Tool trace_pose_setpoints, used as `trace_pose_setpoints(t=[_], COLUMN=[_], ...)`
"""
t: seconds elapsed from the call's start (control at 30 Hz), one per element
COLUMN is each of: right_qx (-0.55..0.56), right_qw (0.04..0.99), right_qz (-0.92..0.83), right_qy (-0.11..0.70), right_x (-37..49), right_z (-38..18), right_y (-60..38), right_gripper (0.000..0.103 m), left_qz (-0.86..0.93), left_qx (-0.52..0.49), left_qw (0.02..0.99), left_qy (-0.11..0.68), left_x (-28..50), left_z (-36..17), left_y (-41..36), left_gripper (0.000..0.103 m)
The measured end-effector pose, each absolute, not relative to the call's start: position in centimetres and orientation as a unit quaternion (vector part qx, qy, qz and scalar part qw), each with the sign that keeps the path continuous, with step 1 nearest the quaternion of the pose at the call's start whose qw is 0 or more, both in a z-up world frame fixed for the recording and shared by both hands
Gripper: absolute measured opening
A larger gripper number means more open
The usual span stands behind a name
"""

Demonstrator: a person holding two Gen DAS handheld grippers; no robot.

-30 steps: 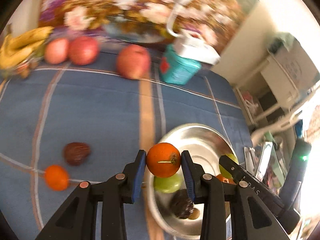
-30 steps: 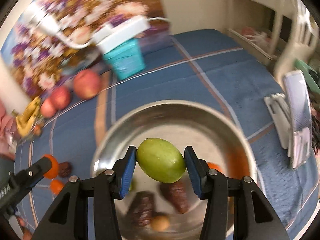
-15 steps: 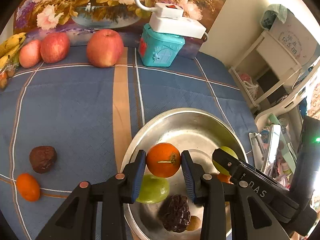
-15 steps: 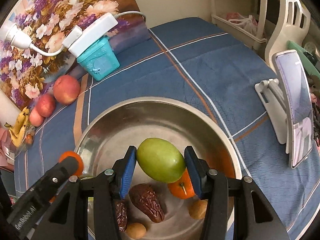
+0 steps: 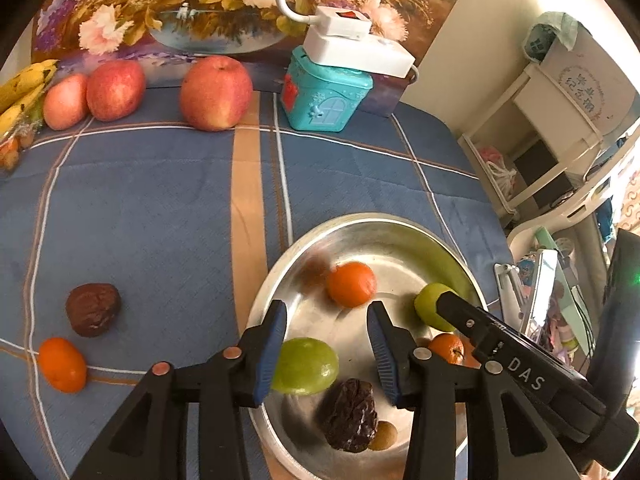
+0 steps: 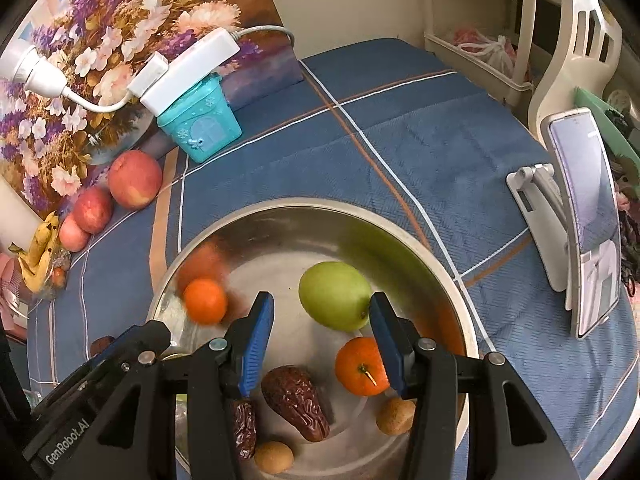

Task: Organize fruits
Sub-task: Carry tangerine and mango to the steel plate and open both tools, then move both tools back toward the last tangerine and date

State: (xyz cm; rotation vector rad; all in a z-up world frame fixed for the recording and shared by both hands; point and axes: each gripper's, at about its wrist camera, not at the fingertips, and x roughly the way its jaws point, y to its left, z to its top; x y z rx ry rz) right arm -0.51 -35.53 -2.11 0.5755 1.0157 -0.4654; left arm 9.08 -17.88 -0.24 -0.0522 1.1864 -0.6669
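Observation:
Both grippers hang open over the steel bowl (image 5: pixel 360 224) (image 6: pixel 448 276). My left gripper (image 5: pixel 327 346) is empty; an orange (image 5: pixel 351 284) lies blurred in the bowl just beyond it. My right gripper (image 6: pixel 322 338) is empty; a green fruit (image 6: pixel 335 295) lies in the bowl between and beyond its fingers. The bowl also holds another green fruit (image 5: pixel 306 366), a second orange (image 6: pixel 360 366), dark dates (image 6: pixel 298 400) and small brown fruits (image 6: pixel 394 416). On the cloth left of the bowl lie an orange (image 5: pixel 62 365) and a dark date (image 5: pixel 93 309).
Three red apples (image 5: pixel 216 92) and bananas (image 5: pixel 20 88) line the back by a flower picture. A teal box (image 5: pixel 324 96) carries a white power strip (image 5: pixel 356 46). A phone on a stand (image 6: pixel 580 240) is right of the bowl. A white shelf (image 5: pixel 540 128) stands beyond the table's right edge.
Both grippers have opened. The left one has let go of the orange and the right one of the green fruit; both fruits have dropped into the bowl, the orange still in motion.

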Motion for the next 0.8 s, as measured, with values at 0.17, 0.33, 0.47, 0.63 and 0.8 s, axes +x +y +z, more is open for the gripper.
trace_pose_setpoints(t=[0.17,0.33,0.47,0.63,0.8], right_qx=[0.258,0.248,0.233,0.216,0.204], right_qw=[0.809,0.808,0.812,0.819,0.832], right_qz=[-0.221,-0.220,-0.213,-0.197,-0.175], right_qy=[0.481,0.487,0.492,0.493,0.485], right_x=[-0.7,-0.5,-0.2,0.2,0.5], right_z=[-1.4,-1.1,-1.1,-1.1,-0.8], right_y=[-35.0,-34.1,-33.2,-31.8,-30.3], right_gripper=[0.052,0.070,0.076,0.089,0.090], left_qz=[-0.274,-0.210,-0.159,-0.107,-0.070], left_qx=[-0.016,-0.020,-0.012,-0.022,-0.010], left_qw=[0.785,0.797,0.814,0.833,0.839], left_qy=[0.556,0.567,0.558,0.543,0.540], left_x=[9.3,9.9,10.0,10.3,10.4], left_z=[0.2,0.2,0.2,0.5,0.1], left_y=[-16.7,-13.9,-11.3,-8.1,-6.4], left_gripper=[0.062,0.086,0.103,0.103,0.103])
